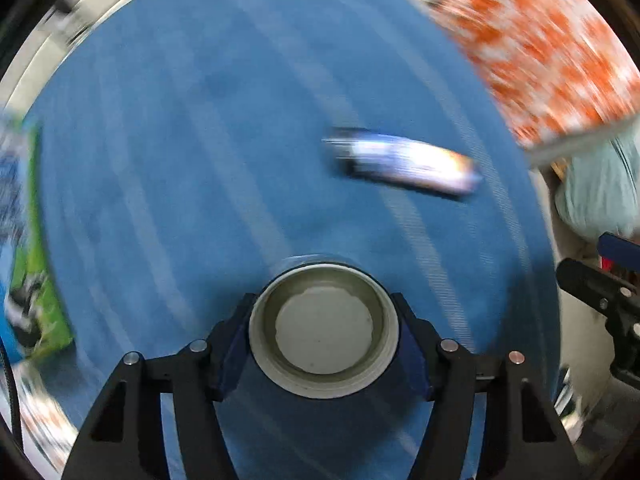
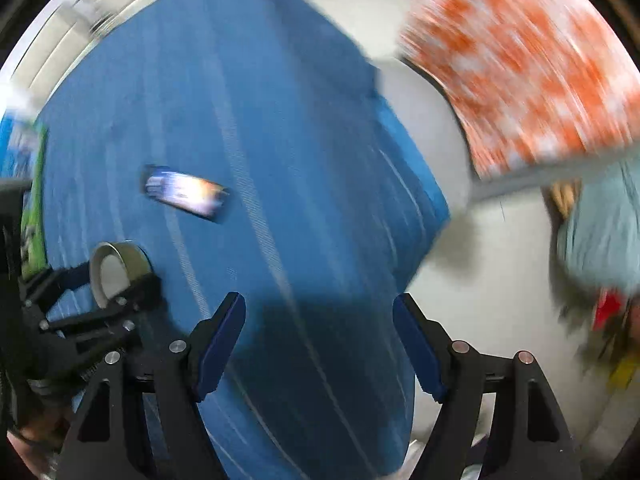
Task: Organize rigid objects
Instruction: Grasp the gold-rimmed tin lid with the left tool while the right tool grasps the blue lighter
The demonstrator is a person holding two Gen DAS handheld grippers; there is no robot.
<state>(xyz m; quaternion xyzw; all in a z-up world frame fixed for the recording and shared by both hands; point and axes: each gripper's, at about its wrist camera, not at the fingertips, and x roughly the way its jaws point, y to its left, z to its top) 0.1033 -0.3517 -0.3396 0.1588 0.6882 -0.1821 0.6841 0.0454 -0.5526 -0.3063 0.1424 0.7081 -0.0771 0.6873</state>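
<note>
**Left gripper clamped on a jar above the blue cloth; right gripper wide and empty**

The left gripper (image 1: 324,346) was clenched on a jar (image 1: 324,330), one blue pad (image 1: 232,350) pressed against each side of its white rim. The left wrist camera looked straight into the jar's mouth, where a pale disc filled the bottom. From the right wrist view the same jar (image 2: 116,272) showed at the left, held by the left gripper (image 2: 112,300) above the cloth, its open mouth turned sideways.

The right gripper (image 2: 320,344) was released, its two blue pads (image 2: 218,350) standing well apart with nothing between them. It hung over the near edge of the blue cloth (image 2: 248,120), where the cloth met a white surface (image 2: 492,288).

A small flat packet (image 1: 404,164), blurred, dark blue with white and an orange patch, lay on the cloth (image 1: 180,140) beyond the jar and apart from it. In the right wrist view the packet (image 2: 186,192) lay just past the held jar.

A green box (image 1: 36,280) stood at the cloth's left edge; its print was too smeared to read. An orange and white patterned fabric (image 1: 536,44) filled the upper right of both views, and a pale blue-green fabric (image 1: 604,192) lay below it. Both pictures were heavily motion-blurred, so finer detail could not be told.
</note>
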